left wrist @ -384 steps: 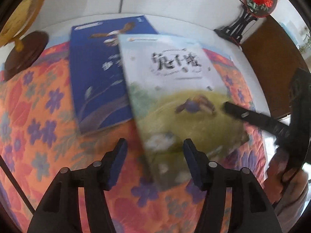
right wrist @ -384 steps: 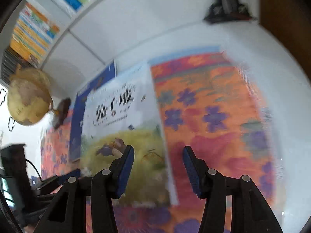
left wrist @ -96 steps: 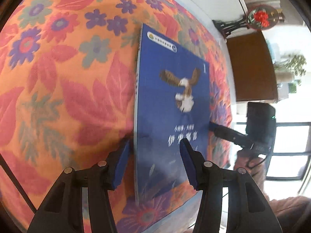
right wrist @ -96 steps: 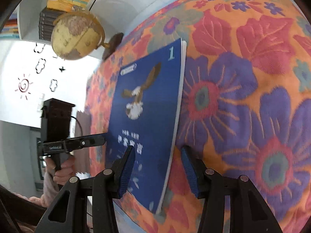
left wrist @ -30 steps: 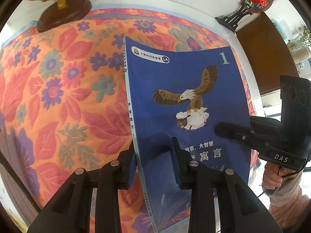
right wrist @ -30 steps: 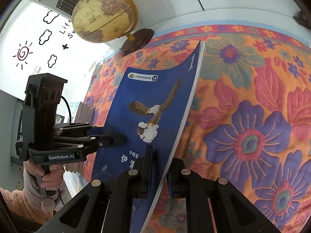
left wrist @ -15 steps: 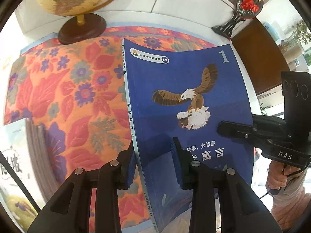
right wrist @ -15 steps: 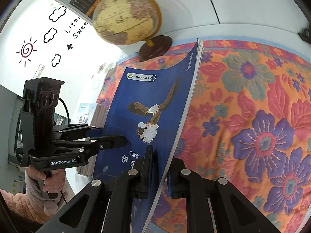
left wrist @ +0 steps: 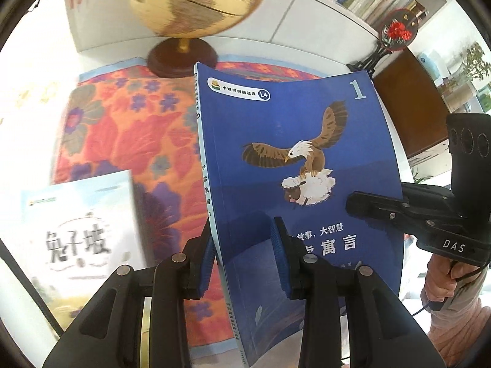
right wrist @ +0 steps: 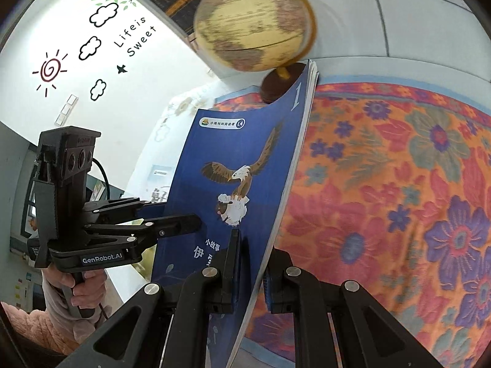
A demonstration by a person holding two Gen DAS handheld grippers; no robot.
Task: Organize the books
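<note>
Aloft above the floral cloth [left wrist: 129, 141], the blue book [left wrist: 294, 159] is clamped at both side edges by the left gripper [left wrist: 244, 254] and right gripper [right wrist: 250, 263], below the globe [right wrist: 254, 21].

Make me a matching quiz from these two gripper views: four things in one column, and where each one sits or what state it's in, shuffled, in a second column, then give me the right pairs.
Things:
1. blue eagle book
2. white book
3. globe
4. floral cloth

Places or states:
A. spread flat over the table
B. lying flat at the left of the left wrist view
C. lifted, clamped at both side edges
D. standing on a dark round base at the back

Pairs: 1-C, 2-B, 3-D, 4-A
</note>
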